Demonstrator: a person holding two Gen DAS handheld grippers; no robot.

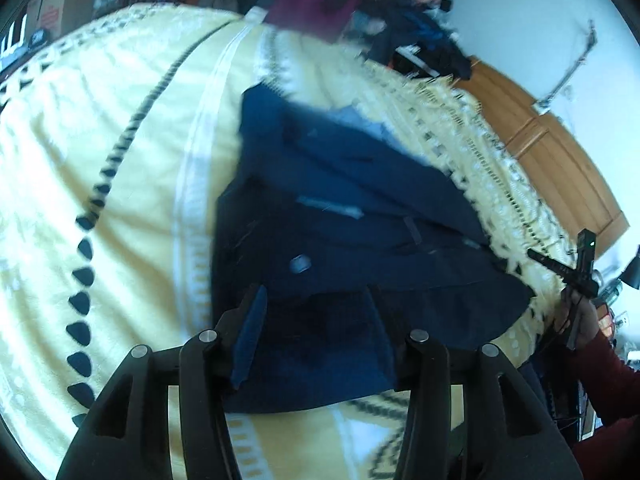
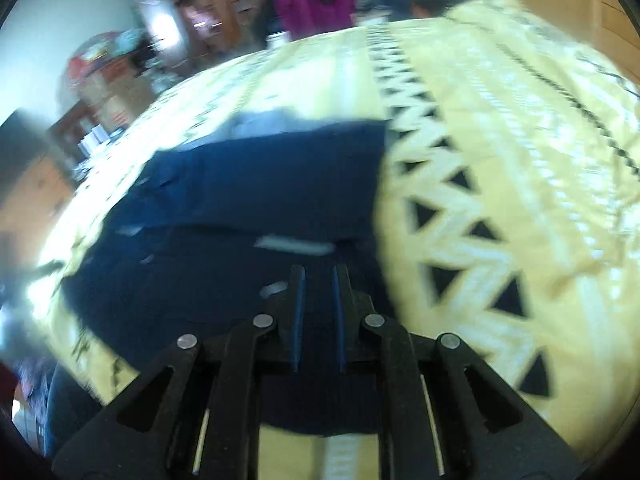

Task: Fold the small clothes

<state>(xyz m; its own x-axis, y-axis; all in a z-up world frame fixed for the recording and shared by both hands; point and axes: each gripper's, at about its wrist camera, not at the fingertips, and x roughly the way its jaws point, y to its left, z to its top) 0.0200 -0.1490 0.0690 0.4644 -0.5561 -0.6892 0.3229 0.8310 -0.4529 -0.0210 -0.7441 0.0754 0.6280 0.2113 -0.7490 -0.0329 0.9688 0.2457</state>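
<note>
Left wrist view: left tongs (image 1: 316, 300) spread wide over navy garment (image 1: 352, 216); right tongs (image 2: 320, 276) slightly parted.

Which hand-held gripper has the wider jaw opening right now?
The left hand-held gripper: jaws spread wide over the navy garment. The right hand-held gripper shows only a narrow gap.

One navy garment (image 1: 340, 208) lies ahead of the jaws. One yellow patterned blanket (image 1: 120, 160) lies under it. Two grippers show, left gripper (image 1: 316, 296) and right gripper (image 2: 320, 276).
</note>
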